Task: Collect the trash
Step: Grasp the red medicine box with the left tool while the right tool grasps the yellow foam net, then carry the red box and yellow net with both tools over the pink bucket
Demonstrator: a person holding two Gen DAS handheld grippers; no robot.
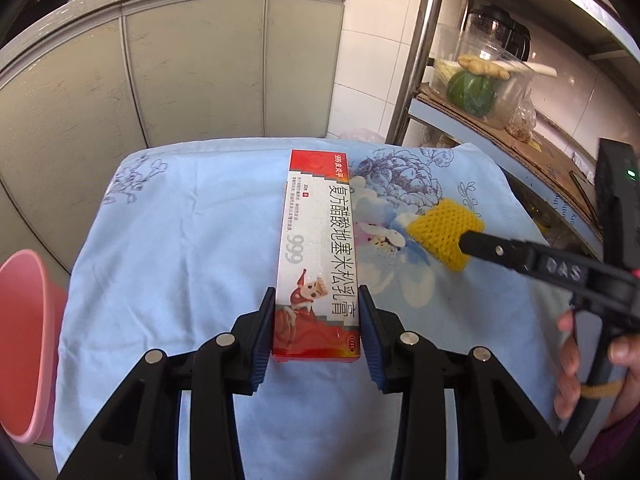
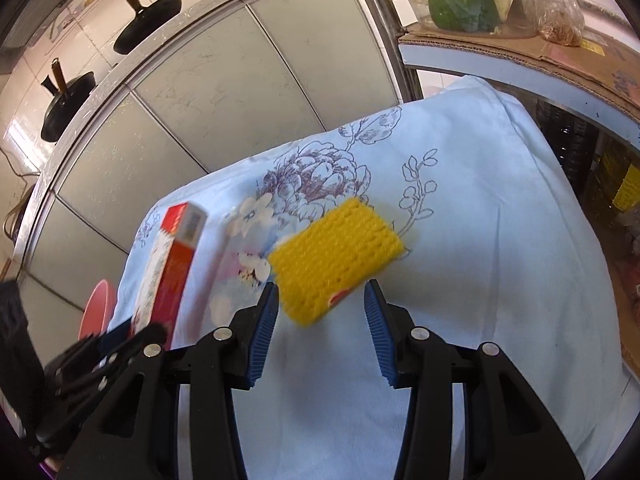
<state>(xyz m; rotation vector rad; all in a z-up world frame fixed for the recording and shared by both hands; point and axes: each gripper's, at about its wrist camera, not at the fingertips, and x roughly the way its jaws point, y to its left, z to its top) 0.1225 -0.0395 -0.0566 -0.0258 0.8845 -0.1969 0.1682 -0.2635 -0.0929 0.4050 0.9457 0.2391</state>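
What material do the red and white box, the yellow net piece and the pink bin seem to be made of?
Red and white box: likely thin printed cardboard with a slight sheen; sharp folded edges, printed faces.
Yellow net piece: probably soft foam mesh, matte; its open lattice looks puffy.
Pink bin: apparently smooth moulded plastic; rounded rim, even colour.

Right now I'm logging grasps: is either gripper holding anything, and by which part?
The left gripper clamps the medicine box by its near end, fingers on its long sides. The right gripper is open around the yellow foam net, not gripping.
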